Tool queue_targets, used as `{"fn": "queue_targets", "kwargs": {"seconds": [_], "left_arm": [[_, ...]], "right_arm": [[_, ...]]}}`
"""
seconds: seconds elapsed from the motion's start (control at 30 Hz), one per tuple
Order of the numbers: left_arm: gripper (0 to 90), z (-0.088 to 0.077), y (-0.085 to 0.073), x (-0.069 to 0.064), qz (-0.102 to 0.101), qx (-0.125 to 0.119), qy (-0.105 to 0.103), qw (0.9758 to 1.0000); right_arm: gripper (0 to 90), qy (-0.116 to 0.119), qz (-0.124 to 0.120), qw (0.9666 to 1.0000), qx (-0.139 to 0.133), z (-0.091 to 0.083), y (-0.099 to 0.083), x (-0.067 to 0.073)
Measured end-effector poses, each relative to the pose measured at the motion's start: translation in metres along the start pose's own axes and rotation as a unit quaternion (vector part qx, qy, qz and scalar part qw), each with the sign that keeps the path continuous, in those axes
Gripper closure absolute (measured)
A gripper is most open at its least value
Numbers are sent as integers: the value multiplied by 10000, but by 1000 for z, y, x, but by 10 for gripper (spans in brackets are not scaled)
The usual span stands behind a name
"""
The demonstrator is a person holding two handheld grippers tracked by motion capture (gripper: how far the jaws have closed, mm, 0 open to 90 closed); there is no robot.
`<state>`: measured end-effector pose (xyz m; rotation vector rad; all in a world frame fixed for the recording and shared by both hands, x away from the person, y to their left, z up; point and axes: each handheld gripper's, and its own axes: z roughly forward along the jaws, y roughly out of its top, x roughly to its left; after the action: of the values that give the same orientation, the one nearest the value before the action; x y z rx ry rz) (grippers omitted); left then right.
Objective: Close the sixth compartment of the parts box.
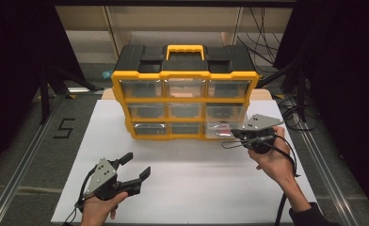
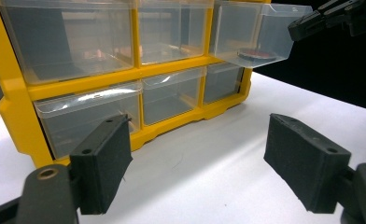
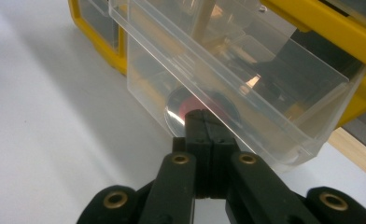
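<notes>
R gripper [image 3: 204,122] clenched on pulled-out clear drawer [image 3: 246,79] front lip, L gripper [image 1: 134,165] released near left; pull straight, keep level w/ cabinet [image 1: 185,75].

The high view looks forward and down on the yellow plastic drawer cabinet [image 1: 185,99] from well back. The left gripper view faces its front from low and near; the right gripper view sits close against its pulled-out clear plastic drawer [image 3: 237,84], which all three views share.
</notes>
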<state>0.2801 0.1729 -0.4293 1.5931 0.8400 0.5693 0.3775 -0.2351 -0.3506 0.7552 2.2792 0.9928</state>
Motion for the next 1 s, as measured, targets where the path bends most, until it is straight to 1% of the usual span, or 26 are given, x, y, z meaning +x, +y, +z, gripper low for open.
{"fn": "queue_targets", "kwargs": {"seconds": [0.07, 0.1, 0.13, 0.17, 0.27, 0.3, 0.33, 0.37, 0.43, 0.47, 0.5, 0.63, 0.77, 1.0], "left_arm": [[224, 0, 0, 0, -3, 6, 0, 10000], [223, 0, 0, 0, -6, 6, 0, 10000], [223, 0, 0, 0, -5, 6, 1, 10000], [224, 0, 0, 0, -5, 7, 1, 10000], [224, 0, 0, 0, -4, 7, 1, 10000], [224, 0, 0, 0, -5, 2, 1, 10000], [224, 0, 0, 0, -5, 2, 1, 10000], [224, 0, 0, 0, -2, 2, 3, 10000], [224, 0, 0, 0, -11, -6, 3, 10000], [224, 0, 0, 0, -10, -4, 3, 10000], [224, 0, 0, 1, -8, -2, 4, 10000], [224, 0, 0, 1, -8, 1, 6, 10000], [223, 0, 0, 1, -14, -5, 12, 10000], [223, 0, 0, 1, -14, -1, 5, 10000]], "right_arm": [[900, -45, -21, 10000, 20, 0, 1, 0], [900, -3, 34, 10000, 65, 1, 1, 1], [900, -3, 34, 10000, 65, 1, 1, 1], [900, -56, -47, 10000, -19, 3, 2, -1], [900, -53, -38, 10000, -13, 3, 2, -1], [900, -30, 12, 10000, 26, 3, 3, 0], [900, -30, 12, 10000, 26, 3, 3, 0], [900, -60, -21, 10000, 11, 3, 3, 0], [900, -35, -71, 10000, 6, 4, 3, -2], [900, -110, -64, 9999, -33, 6, 3, -2], [900, -99, -17, 9999, -4, 6, 3, -2], [900, -85, -50, 9999, -30, 7, 4, -3], [900, -167, -42, 9998, -56, 9, 4, -4], [900, -184, -70, 9998, -80, 11, 5, -5]]}}
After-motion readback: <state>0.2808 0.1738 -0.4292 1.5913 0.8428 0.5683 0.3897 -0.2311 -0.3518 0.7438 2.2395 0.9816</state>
